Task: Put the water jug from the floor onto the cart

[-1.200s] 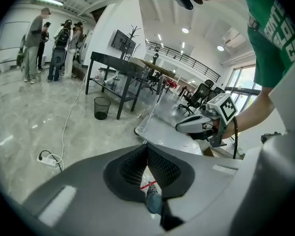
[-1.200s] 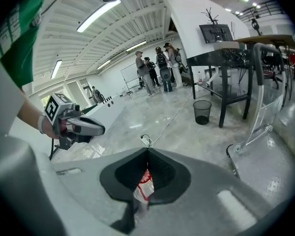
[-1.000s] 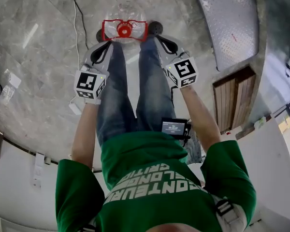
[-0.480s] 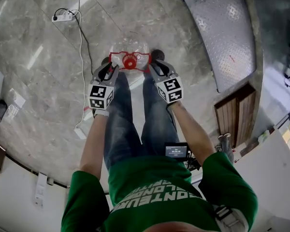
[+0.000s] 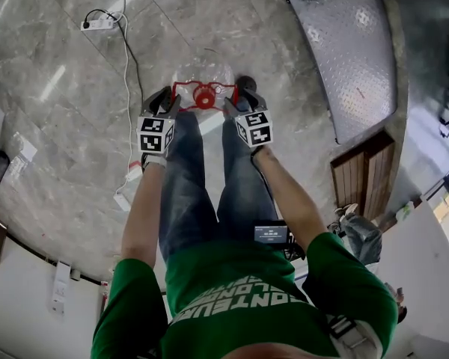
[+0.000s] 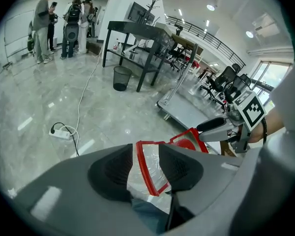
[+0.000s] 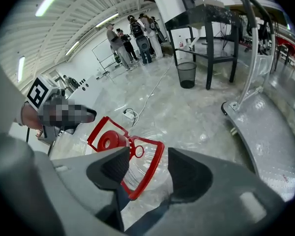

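Observation:
The clear water jug stands on the floor by the person's shoes, with a red cap and a red handle loop on each side. Both grippers are low at its top. My left gripper has its jaws opening, and the left red handle runs between them with a gap on both sides. My right gripper is opening too, astride the right red handle, its pads clear of it. The cart, a low metal platform, lies at the upper right.
A power strip and its cable trail across the floor to the left. A wooden panel lies right of the legs. Farther off are a black table, a waste bin and several standing people.
Both grippers have come down from above the jug to its red handles. Their jaws, shut earlier, now stand apart around the handles.

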Tool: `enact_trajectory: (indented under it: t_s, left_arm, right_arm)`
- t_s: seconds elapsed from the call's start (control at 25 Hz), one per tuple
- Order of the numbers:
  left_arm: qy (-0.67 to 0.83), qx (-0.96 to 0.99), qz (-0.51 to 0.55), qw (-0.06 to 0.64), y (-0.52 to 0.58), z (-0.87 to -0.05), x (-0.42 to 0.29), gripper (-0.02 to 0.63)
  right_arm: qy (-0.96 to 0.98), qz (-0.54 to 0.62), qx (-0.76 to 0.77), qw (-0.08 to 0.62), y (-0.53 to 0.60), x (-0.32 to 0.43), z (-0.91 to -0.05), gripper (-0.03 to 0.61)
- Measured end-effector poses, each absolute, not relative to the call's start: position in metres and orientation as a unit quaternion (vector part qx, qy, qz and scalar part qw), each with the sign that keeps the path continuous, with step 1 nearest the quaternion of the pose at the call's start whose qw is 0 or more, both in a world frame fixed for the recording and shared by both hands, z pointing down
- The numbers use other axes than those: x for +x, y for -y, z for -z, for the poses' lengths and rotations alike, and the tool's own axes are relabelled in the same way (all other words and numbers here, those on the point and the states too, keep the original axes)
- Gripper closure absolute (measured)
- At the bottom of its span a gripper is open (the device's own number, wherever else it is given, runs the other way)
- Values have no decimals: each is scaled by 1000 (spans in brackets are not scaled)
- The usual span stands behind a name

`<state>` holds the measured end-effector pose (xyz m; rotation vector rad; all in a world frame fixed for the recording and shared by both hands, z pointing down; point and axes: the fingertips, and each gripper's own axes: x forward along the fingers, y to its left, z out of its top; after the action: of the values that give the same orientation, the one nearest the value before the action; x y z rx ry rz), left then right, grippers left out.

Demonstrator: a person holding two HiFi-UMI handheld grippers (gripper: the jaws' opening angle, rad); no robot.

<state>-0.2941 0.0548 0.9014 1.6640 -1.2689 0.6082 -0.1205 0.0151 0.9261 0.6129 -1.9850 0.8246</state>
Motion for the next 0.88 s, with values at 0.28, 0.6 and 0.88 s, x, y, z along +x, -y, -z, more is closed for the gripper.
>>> enact_trajectory:
  t_s: [0.28,0.6,0.88]
  left_arm:
    - [476,672,-278,494,-70,-930,-288,433]
    - [459,659,-287,522,-85,-956,-283,477]
    - [462,655,-276,531,-82,-961,-277,516]
  right_arm:
    - [774,-349,246,467,-26,-119,-951,348]
    - [752,-365,254,486,-33,-117,-971,357]
    - [747,-379,263,478,-38,-116,-972,487]
